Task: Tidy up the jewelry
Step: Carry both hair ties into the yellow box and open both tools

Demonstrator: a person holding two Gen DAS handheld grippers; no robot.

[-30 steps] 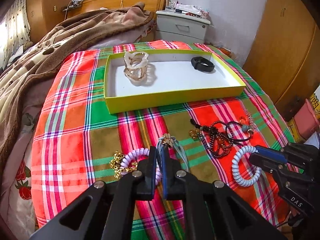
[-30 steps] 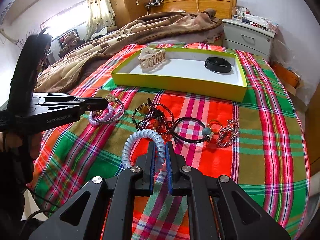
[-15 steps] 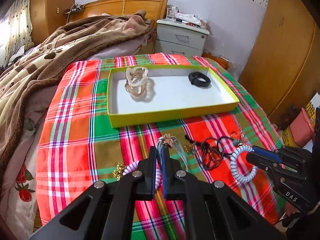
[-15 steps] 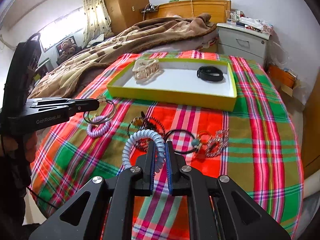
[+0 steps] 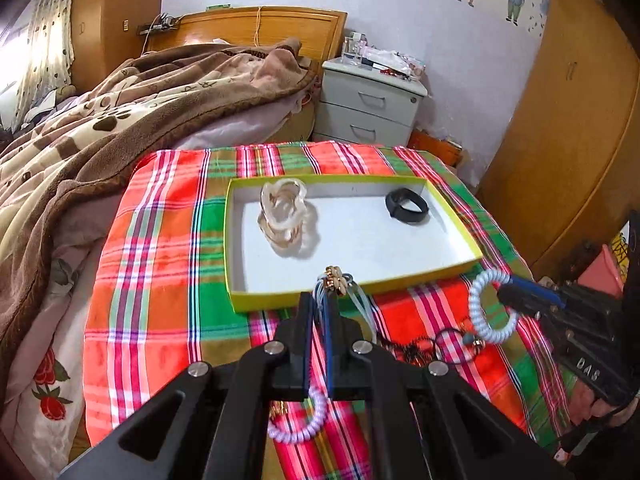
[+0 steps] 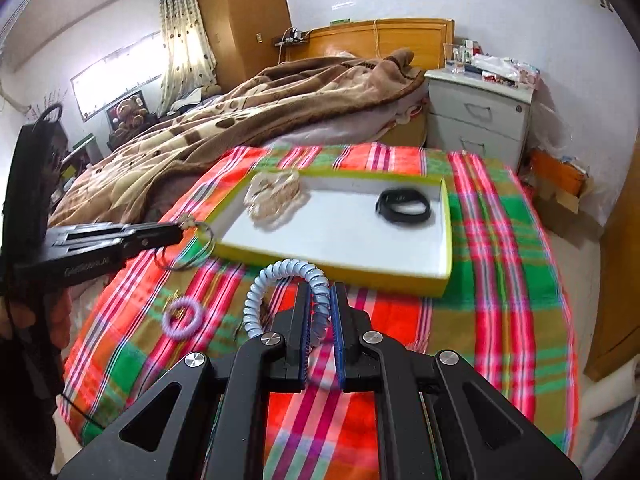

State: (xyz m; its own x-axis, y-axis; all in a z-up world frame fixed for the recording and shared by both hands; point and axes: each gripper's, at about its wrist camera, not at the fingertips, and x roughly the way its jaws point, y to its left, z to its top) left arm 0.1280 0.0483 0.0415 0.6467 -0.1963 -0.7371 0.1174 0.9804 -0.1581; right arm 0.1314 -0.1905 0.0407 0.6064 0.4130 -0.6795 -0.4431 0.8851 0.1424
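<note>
The step in hand, by judgement, is the carry: both claws hold a piece above the bed (image 5: 132,280), and the yellow tray (image 5: 352,290) lies ahead of them on the plaid cloth.

Left: the left claw (image 5: 318,308) is clamped fully closed on a thin blue cord bracelet with a gold charm (image 5: 336,278). The bracelet hangs in the air over the tray's near wall. A lilac coil band (image 6: 182,316) lies on the cloth below, not yet collected.

Centre: the tray already holds a clear coil bundle (image 5: 284,216) at its left and a black band (image 5: 406,208) at its right. The floor between them is bare.

Right: the right claw (image 6: 320,312) is closed, with a narrow gap, on a pale blue spiral band (image 6: 280,280), which arches up and to the left of the pads. A dark beaded tangle (image 5: 424,350) rests on the cloth beneath.

Next move, by judgement: advance each claw past the near wall, lower it over bare floor, then open. Keep the two claws apart to avoid tangling.
</note>
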